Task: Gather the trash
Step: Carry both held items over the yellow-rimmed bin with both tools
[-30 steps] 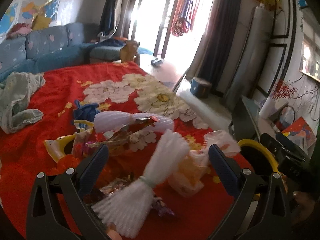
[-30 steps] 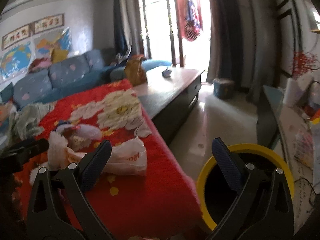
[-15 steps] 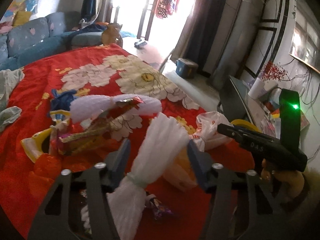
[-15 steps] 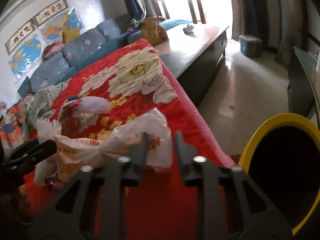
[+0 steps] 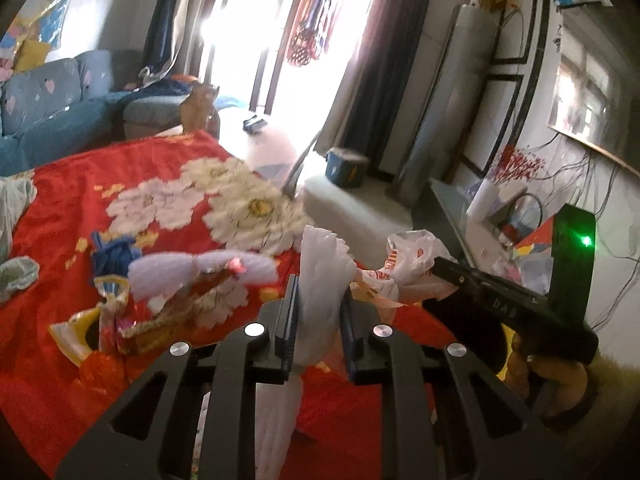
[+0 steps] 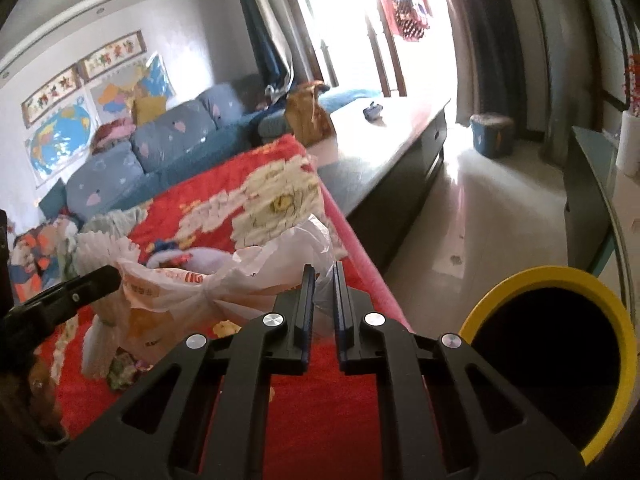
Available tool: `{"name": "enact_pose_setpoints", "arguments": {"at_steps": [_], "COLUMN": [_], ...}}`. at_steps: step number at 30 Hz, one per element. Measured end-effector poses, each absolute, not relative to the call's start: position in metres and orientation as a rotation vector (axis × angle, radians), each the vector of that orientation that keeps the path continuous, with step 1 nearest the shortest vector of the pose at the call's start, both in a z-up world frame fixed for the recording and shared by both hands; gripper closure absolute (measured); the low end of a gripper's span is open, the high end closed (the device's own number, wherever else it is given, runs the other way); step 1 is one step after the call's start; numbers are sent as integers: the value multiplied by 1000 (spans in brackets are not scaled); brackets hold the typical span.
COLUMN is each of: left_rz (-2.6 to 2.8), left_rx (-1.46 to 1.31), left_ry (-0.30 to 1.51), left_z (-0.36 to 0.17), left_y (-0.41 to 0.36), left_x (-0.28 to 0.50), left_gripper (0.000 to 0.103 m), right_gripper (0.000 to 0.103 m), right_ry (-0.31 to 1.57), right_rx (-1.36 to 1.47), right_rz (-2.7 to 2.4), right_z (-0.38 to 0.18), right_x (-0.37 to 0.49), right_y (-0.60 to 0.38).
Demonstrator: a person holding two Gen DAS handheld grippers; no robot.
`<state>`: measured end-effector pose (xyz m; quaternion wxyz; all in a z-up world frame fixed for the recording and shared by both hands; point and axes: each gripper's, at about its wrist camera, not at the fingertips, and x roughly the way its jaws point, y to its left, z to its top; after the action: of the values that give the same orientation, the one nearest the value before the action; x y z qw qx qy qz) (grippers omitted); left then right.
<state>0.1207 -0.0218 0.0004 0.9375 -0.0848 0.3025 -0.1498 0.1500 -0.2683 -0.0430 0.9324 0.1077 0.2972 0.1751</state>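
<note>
My left gripper (image 5: 319, 292) is shut on a white foam fruit net (image 5: 320, 268) and holds it above the red flowered cloth (image 5: 132, 168). My right gripper (image 6: 323, 280) is shut on a white plastic bag (image 6: 256, 276) with orange print at the cloth's right edge. The bag also shows in the left wrist view (image 5: 412, 264), gripped by the right gripper. A second foam net (image 5: 200, 268) and shiny snack wrappers (image 5: 132, 320) lie on the cloth to the left. A yellow-rimmed black bin (image 6: 548, 356) stands on the floor to the right of the bag.
A blue sofa (image 6: 160, 148) runs behind the cloth. A long low table (image 6: 384, 136) stands beyond it by the balcony door. Grey clothes (image 5: 16, 236) lie at the cloth's left edge. A dark side table (image 6: 592, 192) stands at the right.
Both grippers have closed: the left onto the foam net, the right onto the plastic bag. Both items have been lifted a little off the cloth.
</note>
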Motion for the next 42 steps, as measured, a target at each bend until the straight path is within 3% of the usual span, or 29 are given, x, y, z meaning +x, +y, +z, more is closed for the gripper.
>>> {"name": "enact_pose_setpoints", "arguments": {"at_steps": [16, 42], "left_rz": [-442, -680], "left_rx": [-184, -154], "left_ry": [587, 598], "left_z": [22, 4], "left_y": [-60, -189], "left_x": [120, 138], "left_gripper": [86, 86], "right_gripper": [100, 100], "right_ry": [540, 449], "right_rx": [348, 395], "right_rz": [152, -225], "right_z": [-26, -44], "right_x": [147, 105], "right_y": [-348, -463]}}
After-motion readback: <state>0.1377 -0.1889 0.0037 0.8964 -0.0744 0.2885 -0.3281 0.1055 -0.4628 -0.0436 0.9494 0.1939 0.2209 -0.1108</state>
